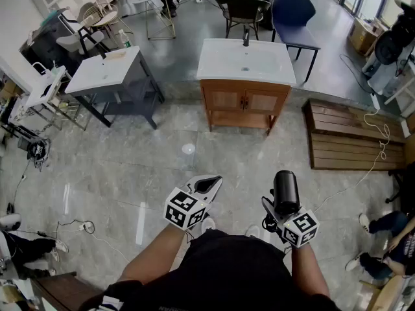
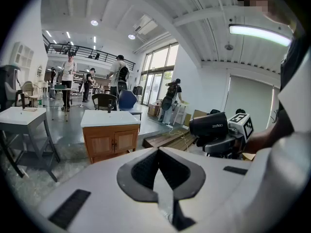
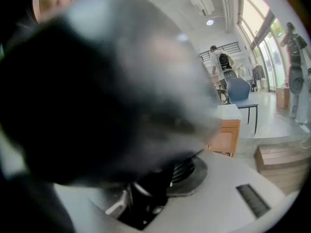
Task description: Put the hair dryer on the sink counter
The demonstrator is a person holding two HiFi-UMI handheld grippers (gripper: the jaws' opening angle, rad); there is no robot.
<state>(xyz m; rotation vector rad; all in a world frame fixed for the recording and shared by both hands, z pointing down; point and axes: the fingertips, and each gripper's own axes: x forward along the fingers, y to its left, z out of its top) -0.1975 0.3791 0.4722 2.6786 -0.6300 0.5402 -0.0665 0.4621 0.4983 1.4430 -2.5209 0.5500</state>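
Observation:
The black hair dryer (image 1: 286, 189) is held above the floor with my right gripper (image 1: 277, 211) shut on its handle, barrel pointing away from me. In the right gripper view the hair dryer (image 3: 107, 91) is a dark blur that fills most of the frame above the right gripper (image 3: 155, 188). From the left gripper view the hair dryer (image 2: 209, 125) shows at the right. The white sink counter (image 1: 220, 63) on a wooden cabinet stands ahead, well beyond both grippers; it also shows as the sink counter (image 2: 107, 118) and the sink counter (image 3: 227, 111). My left gripper (image 1: 209, 184) (image 2: 158, 152) is shut and holds nothing.
A grey sink unit (image 1: 107, 70) stands to the left of the wooden one. Wooden pallets (image 1: 350, 135) lie on the floor at the right. Chairs (image 1: 295, 11) stand behind the counter. Cables (image 1: 84, 225) trail on the marble floor, and other people stand further off.

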